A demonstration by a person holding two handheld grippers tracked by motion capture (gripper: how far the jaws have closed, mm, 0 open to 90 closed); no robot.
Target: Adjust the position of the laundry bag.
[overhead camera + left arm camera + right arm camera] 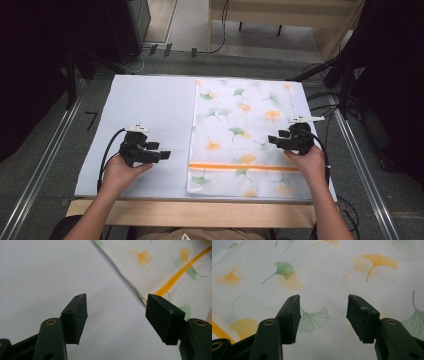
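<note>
1. The left gripper had its jaws wide apart with nothing between them; its fingers stood over the bare white sheet, and the cloth lay just beyond and to the right of them
2. The right gripper also had its jaws apart and empty; its fingers hung over the cloth itself, with a pale green leaf print showing between them
3. The cloth, white with green and orange leaves, lay flat on the right half of the sheet; its left edge ran just ahead of the left fingers, and its right edge sat near the sheet's right edge, by the right hand
4. Open room: the whole left half of the sheet lay bare around the left fingers; the wooden table lip ran along the near side behind both hands
5. The left gripper view showed the orange band meeting the cloth's edge just beyond the right-hand finger, and a slight lift of that edge off the sheet, finer than the high view gave
6. The right gripper view showed the band low at its left, outside the left-hand finger
7. The high view alone gave both grippers well apart, and the grey floor with metal rails beside the table
</note>
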